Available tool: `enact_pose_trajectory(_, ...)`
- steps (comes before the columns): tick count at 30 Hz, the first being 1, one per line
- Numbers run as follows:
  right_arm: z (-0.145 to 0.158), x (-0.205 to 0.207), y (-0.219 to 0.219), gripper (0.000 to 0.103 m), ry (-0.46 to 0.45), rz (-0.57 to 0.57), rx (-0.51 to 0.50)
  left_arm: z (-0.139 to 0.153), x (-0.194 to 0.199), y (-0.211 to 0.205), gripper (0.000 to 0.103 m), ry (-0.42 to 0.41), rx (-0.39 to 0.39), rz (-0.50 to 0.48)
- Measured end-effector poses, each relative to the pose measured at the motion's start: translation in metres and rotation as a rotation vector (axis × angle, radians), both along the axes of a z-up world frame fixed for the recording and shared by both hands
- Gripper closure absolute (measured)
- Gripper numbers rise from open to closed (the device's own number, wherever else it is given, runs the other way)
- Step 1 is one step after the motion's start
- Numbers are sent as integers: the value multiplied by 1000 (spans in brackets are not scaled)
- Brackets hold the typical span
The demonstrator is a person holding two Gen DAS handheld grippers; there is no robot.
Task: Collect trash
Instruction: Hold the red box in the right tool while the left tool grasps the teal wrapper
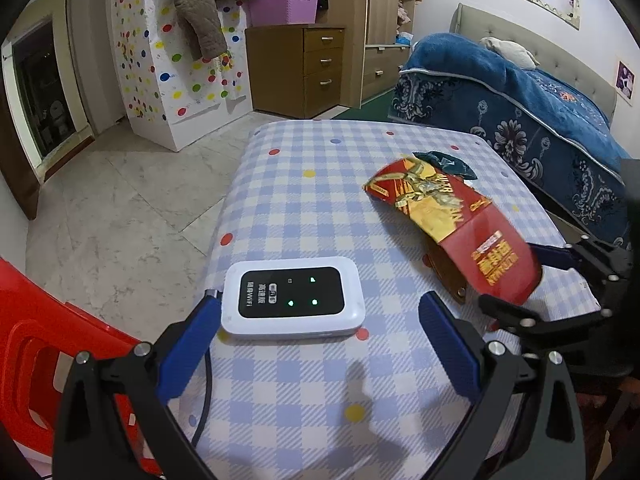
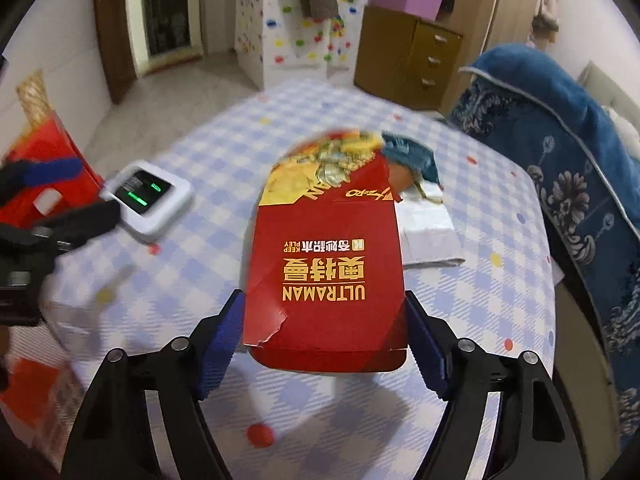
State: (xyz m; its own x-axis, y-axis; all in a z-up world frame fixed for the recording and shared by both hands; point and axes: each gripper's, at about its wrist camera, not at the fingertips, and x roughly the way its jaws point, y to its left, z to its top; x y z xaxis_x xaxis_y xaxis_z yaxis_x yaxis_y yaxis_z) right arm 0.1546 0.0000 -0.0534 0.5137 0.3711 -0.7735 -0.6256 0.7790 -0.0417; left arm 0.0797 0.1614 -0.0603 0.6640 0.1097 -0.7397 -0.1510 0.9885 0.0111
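Your right gripper (image 2: 324,332) has its fingers clamped on the torn red box (image 2: 324,280) above the desk (image 2: 200,160), right of the router (image 2: 150,200), left gripper (image 1: 320,332) apart; it could slip because the cardboard buckles.

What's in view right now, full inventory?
box: 1, red and gold, torn, held above the table in the right hand-held gripper
wrapper: 1, teal, on the table beyond the box
foil bag: 1, silver, flat on the table right of the box
router: 1, white with black face and green lights, near table edge, cabled
table: 1, blue-white check cloth with dots
chair: 1, red, left of the table
drawers: 1, brown, far wall
bin: 1, purple, on the drawers
bed: 1, blue cover, right
left hand-held gripper: open, empty, over the router
right hand-held gripper: shut on the box
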Motion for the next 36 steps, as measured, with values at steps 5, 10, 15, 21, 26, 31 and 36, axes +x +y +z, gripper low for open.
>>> enact_pose_trajectory(5,30,-21,-14,30,-35,26,109,7,-4,-2,7,-14,15,9)
enact_pose_trajectory(10,63,-38,-38,30,-106,-5,209,12,-5,-7,7,-19,31,5)
enact_pose_trajectory(15,90,-39,-75,30,-199,-124,251,16,2,-25,7,-17,50,-35)
enact_pose_trajectory(21,82,-24,-104,29,-220,-234,198,18,30,-56,7,-22,43,-107)
enact_pose_trajectory(26,69,-9,-119,28,-216,-278,188,19,70,-69,19,-13,0,-130)
enact_pose_trajectory(31,58,11,-126,28,-207,-312,192,14,116,-88,33,-1,-18,-162)
enact_pose_trajectory(36,48,34,-132,28,-200,-339,187,-4,166,-105,37,55,-32,-160)
